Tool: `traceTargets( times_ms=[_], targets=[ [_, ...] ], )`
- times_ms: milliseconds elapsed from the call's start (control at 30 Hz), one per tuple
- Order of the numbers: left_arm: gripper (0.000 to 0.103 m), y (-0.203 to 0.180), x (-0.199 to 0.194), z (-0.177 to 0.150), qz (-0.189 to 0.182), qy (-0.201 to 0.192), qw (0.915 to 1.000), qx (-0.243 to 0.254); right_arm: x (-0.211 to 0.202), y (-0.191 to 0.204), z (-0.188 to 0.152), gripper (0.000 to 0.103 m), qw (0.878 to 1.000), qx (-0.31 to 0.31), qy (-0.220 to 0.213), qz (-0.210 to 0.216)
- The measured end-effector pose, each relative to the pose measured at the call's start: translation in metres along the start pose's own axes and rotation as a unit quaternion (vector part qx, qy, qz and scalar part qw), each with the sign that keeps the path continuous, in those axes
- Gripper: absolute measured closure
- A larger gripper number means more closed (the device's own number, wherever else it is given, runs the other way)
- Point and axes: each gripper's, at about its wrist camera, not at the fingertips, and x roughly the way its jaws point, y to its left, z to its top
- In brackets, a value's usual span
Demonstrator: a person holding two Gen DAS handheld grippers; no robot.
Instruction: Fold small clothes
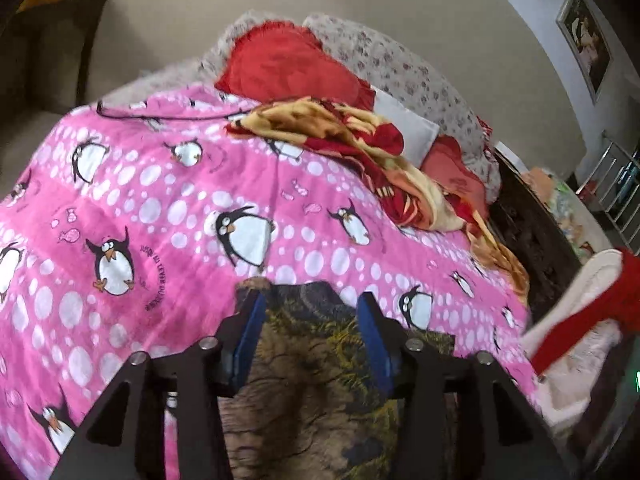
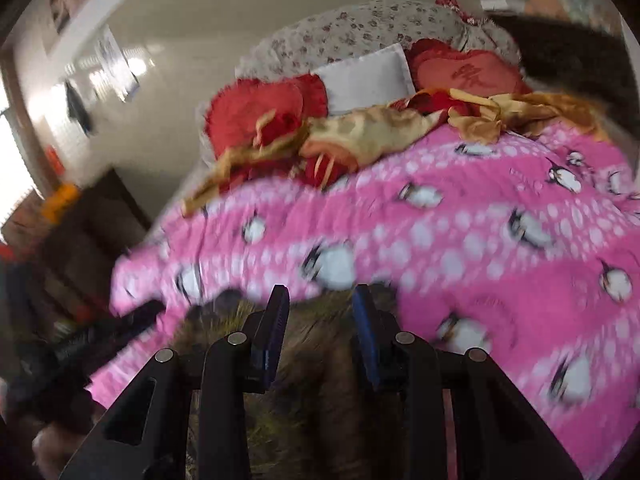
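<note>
Left wrist view, near field, 6 o'clock: left gripper (image 1: 311, 300), blue pads (image 1: 250, 340) spread apart, nothing pinched btw them. Directly beneath and btw the fingers lies the small garment (image 1: 312, 380), brown/olive w/ yellow-green print, spread on the pink penguin blanket (image 1: 168, 208); its far edge sits just past the fingertips, and one corner shows at 4 o'clock. Whether the pads touch the cloth cannot be told. Right wrist view, 6 o'clock: right gripper (image 2: 320, 294), fingers likewise parted, hovering over the same garment (image 2: 312, 380), here blurred to a brown-green smear; contact cannot be told. Seen only in the right view: a dark blurred bar at 8 o'clock, likely the other tool, and a bright window at 9 o'clock. Seen only in the left view: a red-and-white cloth item (image 1: 580, 304) at 3 o'clock, off the blanket's edge, and a thin dark cord (image 1: 160, 114) on the blanket at 11 o'clock. Mid field, both views: red-and-gold throw (image 1: 360, 148) bunched on the blanket's far side. Far field, 12 o'clock: red frilled cushion (image 1: 288, 64), white pillow (image 2: 364, 78), floral pillows (image 1: 400, 64); a heart-shaped cushion (image 2: 464, 68) reads clearly in the right view. Framed pictures (image 1: 584, 40) hang on the wall at 2 o'clock in the left view.
</note>
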Motion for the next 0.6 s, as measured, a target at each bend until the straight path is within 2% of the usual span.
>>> traceTargets(
  times_ms=[33, 67, 133, 233, 300, 333, 400, 467, 567, 600],
  targets=[
    [0.051, -0.002, 0.001, -0.002, 0.010, -0.005, 0.9999, 0.004, 0.005, 0.011, -0.008, 0.079, 1.000, -0.014, 0.005, -0.016],
    [0.049, -0.005, 0.004, -0.004, 0.024, -0.010, 0.9996, 0.012, 0.012, 0.023, -0.016, 0.081, 0.999, -0.030, 0.016, -0.041],
    [0.046, -0.003, 0.015, -0.008, 0.041, 0.001, 0.9988, 0.026, 0.024, 0.033, -0.026, 0.086, 0.995, -0.057, 0.032, -0.080],
    [0.045, 0.012, 0.040, -0.017, 0.059, 0.034, 0.9974, 0.021, 0.048, 0.015, -0.038, 0.086, 0.990, -0.068, 0.071, -0.103],
    [0.037, 0.028, 0.064, -0.027, 0.048, 0.078, 0.9958, -0.001, 0.054, -0.006, -0.040, 0.086, 0.992, -0.050, 0.076, -0.092],
    [0.035, 0.030, 0.064, -0.028, 0.038, 0.066, 0.9971, 0.001, 0.056, -0.014, -0.040, 0.085, 0.992, -0.044, 0.082, -0.086],
    [0.025, 0.025, 0.066, -0.029, 0.042, 0.069, 0.9966, 0.016, 0.058, -0.016, -0.040, 0.085, 0.992, -0.044, 0.084, -0.081],
    [0.021, 0.018, 0.070, -0.030, 0.050, 0.074, 0.9953, 0.038, 0.057, -0.018, -0.041, 0.085, 0.993, -0.040, 0.084, -0.075],
    [0.021, 0.018, 0.070, -0.027, 0.050, 0.081, 0.9948, 0.037, 0.051, -0.028, -0.044, 0.084, 0.995, -0.015, 0.086, -0.042],
    [0.024, 0.017, 0.067, -0.025, 0.049, 0.083, 0.9947, 0.036, 0.049, -0.028, -0.044, 0.084, 0.995, -0.012, 0.088, -0.036]
  ],
)
